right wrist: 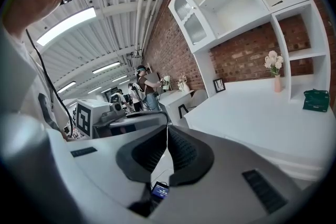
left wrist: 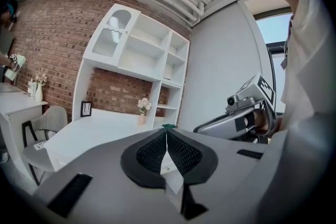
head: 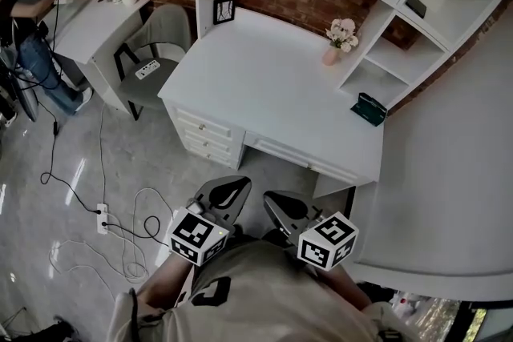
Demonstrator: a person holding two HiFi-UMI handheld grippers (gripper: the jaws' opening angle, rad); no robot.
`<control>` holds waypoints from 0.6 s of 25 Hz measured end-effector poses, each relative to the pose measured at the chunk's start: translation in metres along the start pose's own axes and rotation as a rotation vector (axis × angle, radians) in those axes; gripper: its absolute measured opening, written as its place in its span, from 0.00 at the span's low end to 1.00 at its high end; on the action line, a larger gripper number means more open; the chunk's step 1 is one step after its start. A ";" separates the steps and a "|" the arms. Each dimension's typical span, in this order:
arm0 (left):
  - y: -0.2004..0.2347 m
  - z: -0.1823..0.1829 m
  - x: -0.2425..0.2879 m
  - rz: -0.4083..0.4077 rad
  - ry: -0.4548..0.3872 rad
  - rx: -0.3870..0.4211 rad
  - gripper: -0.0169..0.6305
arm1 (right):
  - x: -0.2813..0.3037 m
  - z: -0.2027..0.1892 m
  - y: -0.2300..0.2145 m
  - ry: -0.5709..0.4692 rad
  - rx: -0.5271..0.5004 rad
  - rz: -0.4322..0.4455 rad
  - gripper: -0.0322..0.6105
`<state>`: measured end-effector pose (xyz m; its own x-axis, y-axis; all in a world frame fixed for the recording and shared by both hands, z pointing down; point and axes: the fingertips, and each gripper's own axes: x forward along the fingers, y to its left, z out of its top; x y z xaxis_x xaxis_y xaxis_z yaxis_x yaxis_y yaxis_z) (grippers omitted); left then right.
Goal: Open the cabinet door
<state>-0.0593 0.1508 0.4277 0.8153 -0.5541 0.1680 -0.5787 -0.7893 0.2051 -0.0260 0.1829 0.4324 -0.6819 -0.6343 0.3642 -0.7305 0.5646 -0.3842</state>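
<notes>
The left gripper point(head: 237, 187) and right gripper point(head: 276, 204) are hovering before the white desk point(head: 272, 84), jaws pressing together (nothing between them). The cabinet door point(left wrist: 113, 34) is sitting high above the desk's left end.

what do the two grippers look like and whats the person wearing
Both are light grey shells with black ribbed pads tapering to a point. The left gripper and right gripper each carry a white cube printed with black square markers. The person wears a pale top with a dark print.
</notes>
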 end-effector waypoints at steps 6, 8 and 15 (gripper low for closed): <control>0.011 0.003 -0.008 0.016 -0.012 -0.006 0.06 | 0.015 0.003 0.003 0.011 0.009 0.010 0.09; 0.016 0.003 -0.011 0.030 -0.015 -0.010 0.06 | 0.021 0.005 0.004 0.017 0.003 0.024 0.09; 0.032 0.003 -0.008 0.083 -0.008 -0.025 0.06 | 0.034 0.012 -0.003 0.038 -0.014 0.058 0.09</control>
<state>-0.0840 0.1288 0.4304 0.7647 -0.6194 0.1780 -0.6444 -0.7339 0.2146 -0.0467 0.1532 0.4363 -0.7240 -0.5800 0.3734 -0.6898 0.6073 -0.3941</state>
